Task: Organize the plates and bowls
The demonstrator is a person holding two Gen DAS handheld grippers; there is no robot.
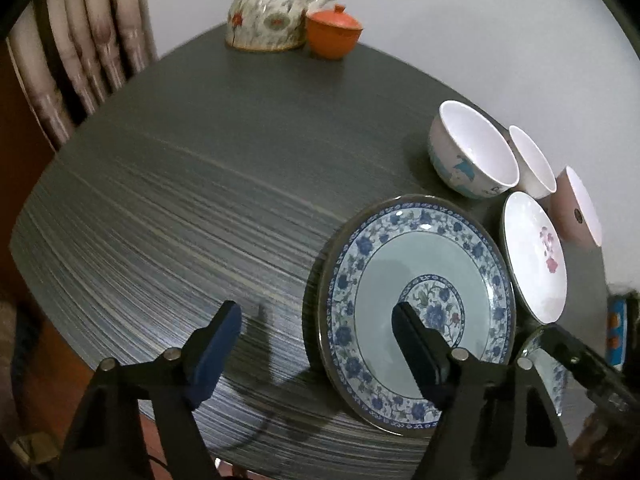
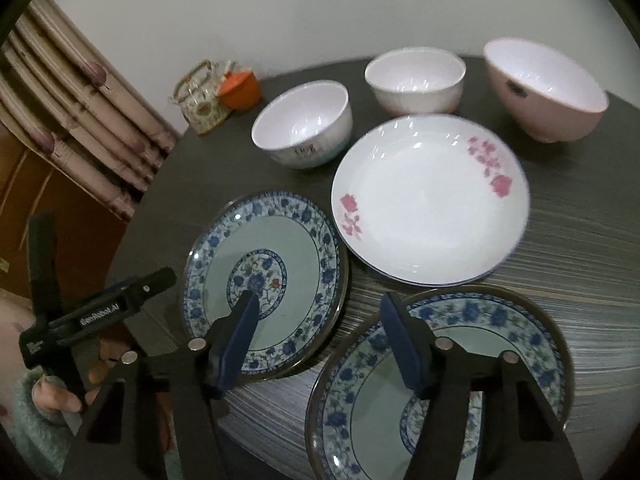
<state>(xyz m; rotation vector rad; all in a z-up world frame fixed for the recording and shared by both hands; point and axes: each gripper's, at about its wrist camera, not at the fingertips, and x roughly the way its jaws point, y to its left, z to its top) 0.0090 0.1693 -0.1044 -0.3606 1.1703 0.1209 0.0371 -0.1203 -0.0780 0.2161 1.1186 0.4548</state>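
The left gripper point(image 1: 316, 344) hangs with its jaws spread wide and nothing between them, low over the near edge of the desk point(image 1: 168, 184); one finger sits in front of the left blue-and-white floral plate point(image 1: 420, 292) and the other over bare desk beside it, so the rim is not gripped. The right gripper point(image 2: 320, 340) is likewise spread and empty, poised over the gap between that same plate point(image 2: 272, 264) and the second blue-and-white floral plate point(image 2: 500, 332) nearest the camera; its right finger overlaps the near plate's rim in the view, but whether it touches cannot be told. Beyond the two blue plates lies the white plate with pink flowers point(image 2: 432, 200), flat on the desk and just beside both. Behind it stand three bowls, each upright and apart: the white bowl with a blue pattern point(image 2: 304, 124), the plain white bowl point(image 2: 416, 80) and the pink bowl point(image 2: 548, 92). In the far corner sit a floral teapot point(image 1: 264, 12) and an orange lidded cup point(image 1: 334, 30), well away from the dishes. By my reading the task has hardly begun: no plate rests on another and no bowl is nested, so all stacking of plates and bowls is left, probably starting with the matching blue pair.
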